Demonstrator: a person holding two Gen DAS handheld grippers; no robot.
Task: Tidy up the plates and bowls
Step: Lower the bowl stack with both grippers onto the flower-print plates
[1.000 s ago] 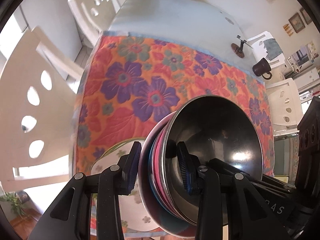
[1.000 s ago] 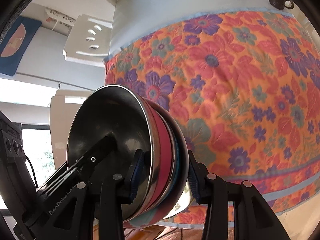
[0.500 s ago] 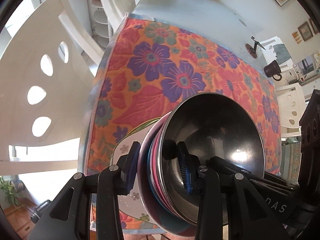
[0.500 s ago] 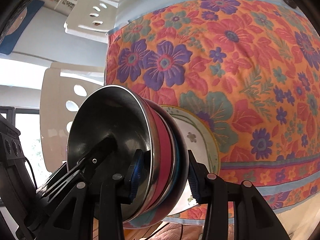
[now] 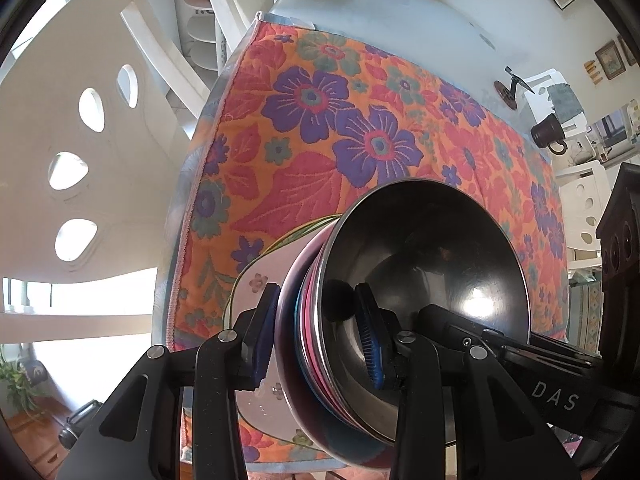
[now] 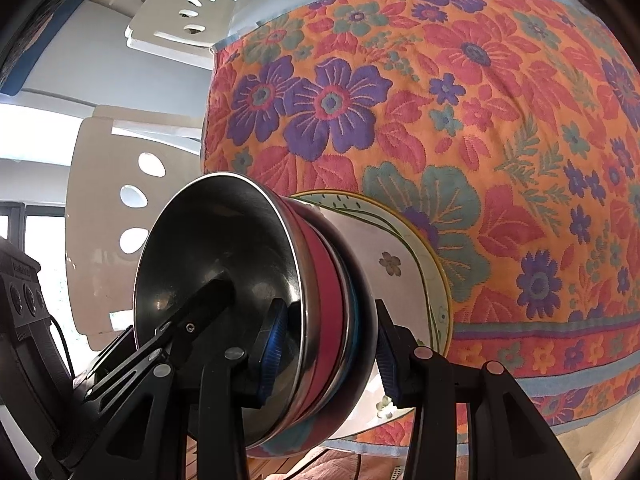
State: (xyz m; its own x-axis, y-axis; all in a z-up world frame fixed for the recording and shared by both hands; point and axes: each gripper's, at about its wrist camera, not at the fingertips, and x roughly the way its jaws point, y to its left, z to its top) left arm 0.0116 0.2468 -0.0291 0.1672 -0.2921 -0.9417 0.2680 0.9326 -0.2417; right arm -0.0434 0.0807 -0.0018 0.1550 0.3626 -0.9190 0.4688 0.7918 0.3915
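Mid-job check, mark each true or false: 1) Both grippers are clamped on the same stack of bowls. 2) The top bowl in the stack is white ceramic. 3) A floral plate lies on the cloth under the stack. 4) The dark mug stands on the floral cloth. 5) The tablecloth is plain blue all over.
1) True: the left gripper and the right gripper each pinch the rim of the bowl stack, from opposite sides.
2) False: the top bowl is shiny dark metal.
3) True: the floral plate lies on the floral cloth below the stack.
4) False: the dark mug stands beyond the cloth, on the pale grey table surface.
5) False: it is orange with purple and red flowers.
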